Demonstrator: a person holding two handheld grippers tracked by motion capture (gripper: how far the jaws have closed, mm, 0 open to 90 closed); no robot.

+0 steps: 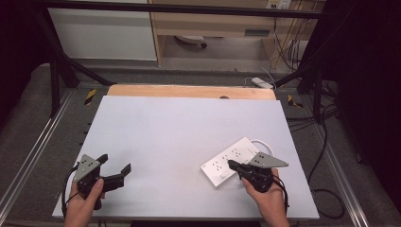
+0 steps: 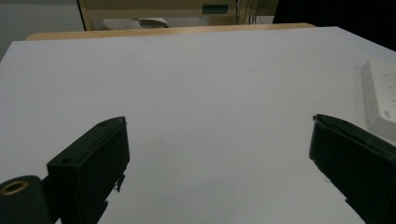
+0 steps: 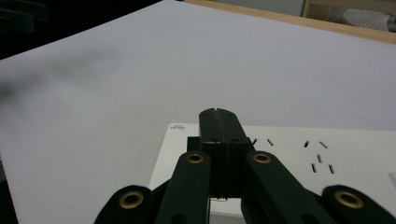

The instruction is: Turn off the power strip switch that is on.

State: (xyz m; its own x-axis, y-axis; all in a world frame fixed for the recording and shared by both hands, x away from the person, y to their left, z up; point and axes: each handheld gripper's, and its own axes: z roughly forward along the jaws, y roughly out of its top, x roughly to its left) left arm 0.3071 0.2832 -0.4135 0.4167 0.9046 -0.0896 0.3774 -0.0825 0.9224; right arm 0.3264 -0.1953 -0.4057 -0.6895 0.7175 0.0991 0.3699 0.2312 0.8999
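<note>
I see the white table top mostly bare, a wide open stretch across the middle and far side, with a wooden strip along the far edge.

Left gripper sits near the front-left corner, held in the left hand. Jaws stand wide apart, nothing between them. In the left gripper view its two jaws frame bare white surface all the way out to the far edge. Free room ahead and to its right.

The white power strip lies at the front-right, set diagonally, one end toward the front edge, the other pointing to the far right. Its white cable loops off the far end, close to the right edge of the table. In the left gripper view the power strip shows at the right margin, well apart from that gripper.

Right gripper, in the right hand, has its jaws pressed together, tip over the top face of the strip near its middle. In the right gripper view the closed tip sits above the power strip by its long far edge, socket slots just to the right. Nothing clamped that I can see; I can't tell whether the tip touches the face.

Little margin between the strip, the right hand and the table's front and right edges.
</note>
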